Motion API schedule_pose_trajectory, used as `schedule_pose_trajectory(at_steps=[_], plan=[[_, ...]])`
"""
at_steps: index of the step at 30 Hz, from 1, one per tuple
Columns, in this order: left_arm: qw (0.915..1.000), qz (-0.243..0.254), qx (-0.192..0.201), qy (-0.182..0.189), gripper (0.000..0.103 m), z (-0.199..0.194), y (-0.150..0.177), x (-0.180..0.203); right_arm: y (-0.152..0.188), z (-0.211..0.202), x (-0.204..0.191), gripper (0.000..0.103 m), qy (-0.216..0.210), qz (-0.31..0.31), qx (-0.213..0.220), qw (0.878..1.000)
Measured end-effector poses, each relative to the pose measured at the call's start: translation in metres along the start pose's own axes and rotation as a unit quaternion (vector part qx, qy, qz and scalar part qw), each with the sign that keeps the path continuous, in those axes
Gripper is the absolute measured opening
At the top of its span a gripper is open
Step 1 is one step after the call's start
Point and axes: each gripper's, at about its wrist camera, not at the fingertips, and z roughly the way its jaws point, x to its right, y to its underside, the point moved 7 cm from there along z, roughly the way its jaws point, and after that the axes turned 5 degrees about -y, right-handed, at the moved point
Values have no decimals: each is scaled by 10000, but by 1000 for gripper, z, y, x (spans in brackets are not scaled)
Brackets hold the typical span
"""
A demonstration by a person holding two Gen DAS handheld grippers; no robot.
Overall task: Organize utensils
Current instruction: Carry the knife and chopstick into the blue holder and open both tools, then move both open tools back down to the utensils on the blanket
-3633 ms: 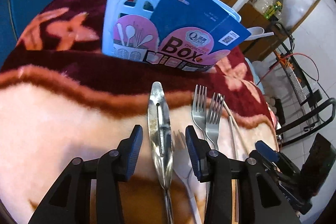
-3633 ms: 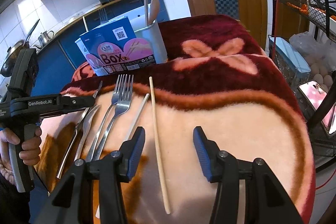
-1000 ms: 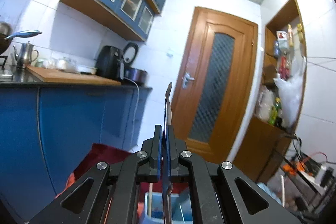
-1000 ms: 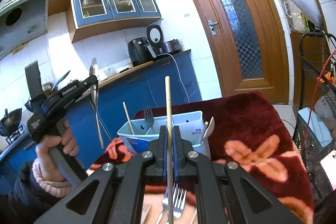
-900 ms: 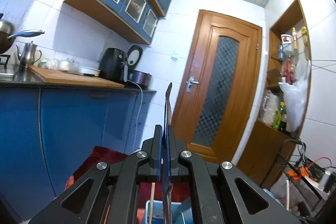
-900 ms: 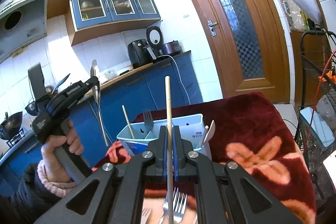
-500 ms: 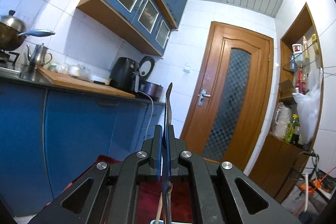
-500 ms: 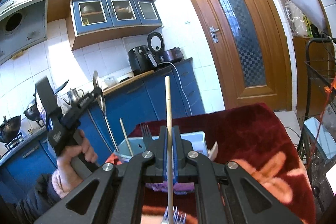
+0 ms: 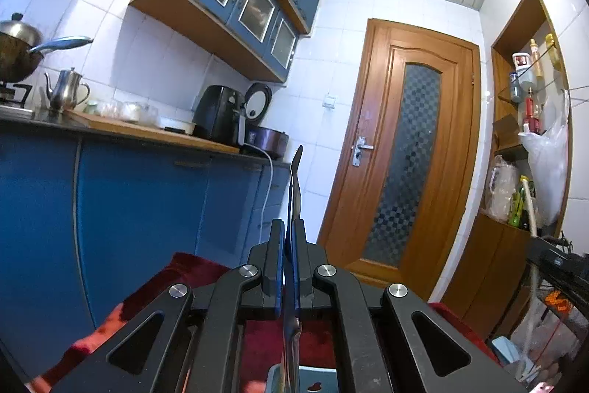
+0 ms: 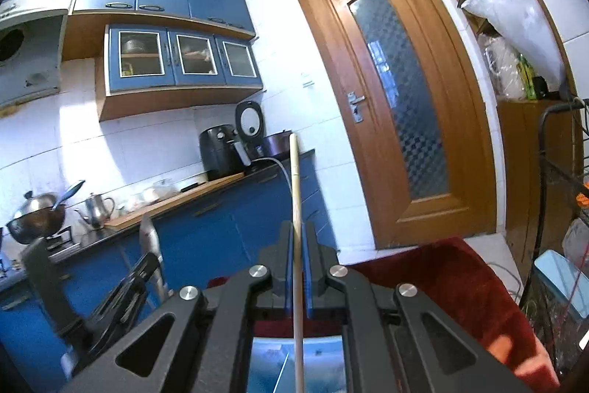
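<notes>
Left wrist view shows the left gripper with its jaws closed on a flat metal utensil; the utensil stands upright, its long axis running from 12 o'clock to 6 o'clock, one end rising above the jaws and the other dropping below them; just under that lower end, at 6 o'clock in the frame, a pale blue holder shows only as a sliver of rim, resting on a dark red blanket. Right wrist view shows the right gripper with its jaws clamped on a pale wooden chopstick; it too is vertical, its lower part already hanging down in front of the holder's opening at 6 o'clock; the left gripper appears at 8 o'clock in this view, its utensil upright as well. The coming move looks like a straight lowering; each piece points down its own long axis at the holder below. From these frames I cannot tell which compartment lies under which piece, nor which hand is nearer the rim.
</notes>
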Motion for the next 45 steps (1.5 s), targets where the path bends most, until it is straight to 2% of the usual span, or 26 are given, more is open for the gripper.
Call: schedule_pose_trajectory(at_steps=[5, 10, 16, 20, 22, 24, 25, 27, 28, 38, 45], plan=[[10000, 21, -13, 11, 3, -1, 3, -1, 13, 18, 5, 6, 146, -40, 82, 9999], [10000, 49, -47, 30, 4, -1, 6, 1, 27, 20, 4, 6, 156, -191, -77, 9997], [9997, 171, -126, 77, 4, -9, 10, 4, 45, 13, -6, 7, 80, -548, -462, 9974], [9990, 190, -351, 182, 4, -15, 16, 5, 54, 7, -9, 7, -75, -608, -770, 9951], [9976, 221, -564, 340, 5, -17, 21, 9, 57, 3, -10, 18, -102, -636, -841, 9944], [9968, 291, -653, 355, 13, -21, 24, 10, 56, -3, -13, 28, -149, -651, -842, 9942], [9965, 323, -683, 358, 17, -24, 25, 11, 55, -5, -13, 29, -168, -648, -854, 9941], [9960, 336, -722, 394, 33, -29, 26, 11, 53, -10, -16, 29, -193, -631, -865, 9941], [9959, 332, -730, 409, 35, -32, 25, 10, 52, -12, -17, 30, -208, -623, -857, 9942], [9910, 485, -1116, 550, 37, -71, 20, 4, 33, -49, -26, 35, -328, -445, -663, 9963], [9857, 630, -1421, 648, 37, -103, 21, 4, 34, -75, -28, 37, -267, -438, -821, 9953]])
